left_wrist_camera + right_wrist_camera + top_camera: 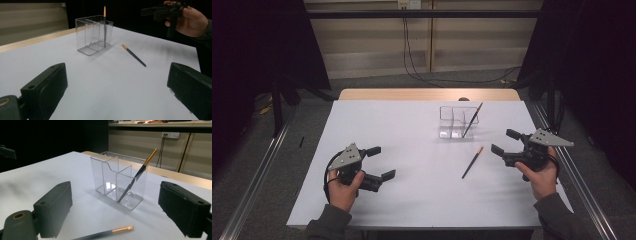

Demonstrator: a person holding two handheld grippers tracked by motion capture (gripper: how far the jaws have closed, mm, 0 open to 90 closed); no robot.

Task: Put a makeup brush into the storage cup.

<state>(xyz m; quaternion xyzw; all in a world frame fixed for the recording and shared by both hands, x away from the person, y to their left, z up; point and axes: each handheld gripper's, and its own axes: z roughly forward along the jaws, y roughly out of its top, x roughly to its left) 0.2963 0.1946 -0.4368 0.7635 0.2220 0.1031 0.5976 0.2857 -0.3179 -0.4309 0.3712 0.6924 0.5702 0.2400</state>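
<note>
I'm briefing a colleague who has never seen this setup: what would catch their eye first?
A clear plastic divided holder stands toward the far side of the white table, with a dark gold-tipped pencil leaning in its right-hand compartment. A second dark gold-tipped pencil lies flat on the table in front of it. The left gripper and right gripper flank the scene, both open.

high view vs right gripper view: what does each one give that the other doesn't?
High view alone: both hands, the left tongs and right tongs open and empty, and the whole white table.

Right gripper view alone: a close look at the clear holder's inner dividers, and a wall socket behind.

Both: the clear holder, the brush leaning in it, and the second brush lying flat on the table.
</note>
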